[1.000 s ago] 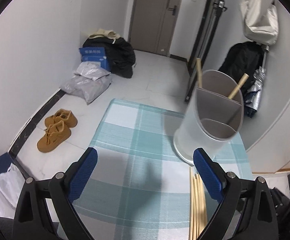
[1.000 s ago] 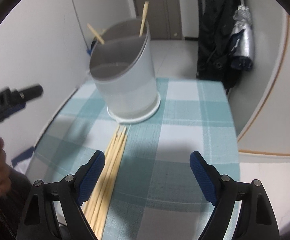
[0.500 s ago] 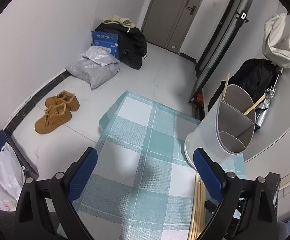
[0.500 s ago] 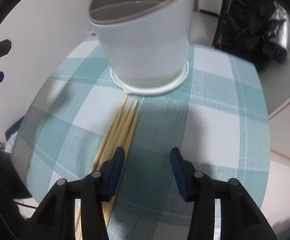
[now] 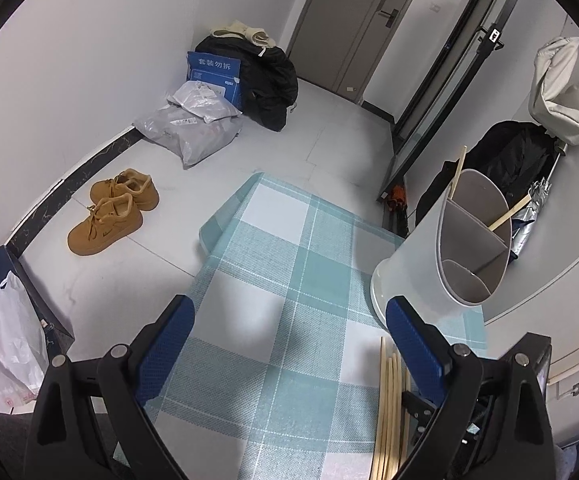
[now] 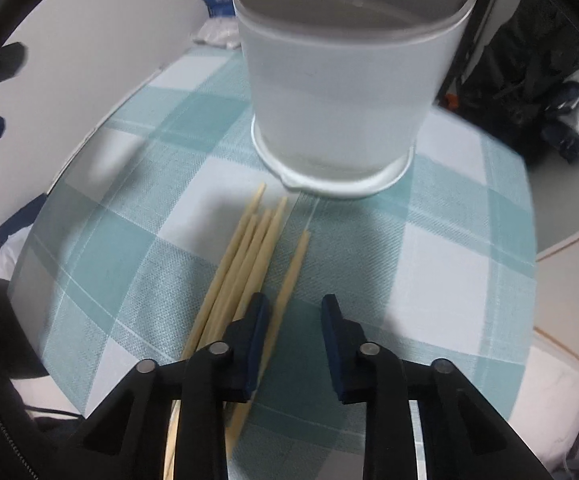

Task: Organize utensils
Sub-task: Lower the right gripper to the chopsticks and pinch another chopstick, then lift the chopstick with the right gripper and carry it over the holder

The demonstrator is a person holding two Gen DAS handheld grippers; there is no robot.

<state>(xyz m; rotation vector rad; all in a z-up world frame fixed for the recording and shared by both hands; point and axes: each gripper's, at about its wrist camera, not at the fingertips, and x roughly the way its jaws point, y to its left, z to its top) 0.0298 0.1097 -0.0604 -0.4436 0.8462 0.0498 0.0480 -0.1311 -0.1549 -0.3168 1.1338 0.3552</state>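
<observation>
pale wooden chopsticks (image 6: 249, 264) flat on checked tabletop (image 6: 429, 264), just before white holder (image 6: 341, 92). right gripper (image 6: 293, 322) jaws part-open, straddling one stray stick. best lowered square, pinching that stick alone. left gripper (image 5: 289, 332) jaws wide, empty.

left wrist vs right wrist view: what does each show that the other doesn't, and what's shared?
Left wrist only: the holder's divided interior with two sticks standing in it, tan shoes on the floor, the door, and the left gripper wide open over bare cloth.

Right wrist only: the right gripper partly closed, straddling one chopstick split off from the bundle, not yet clamped.

Both: the white utensil holder, the loose chopstick bundle, the checked tablecloth.
</observation>
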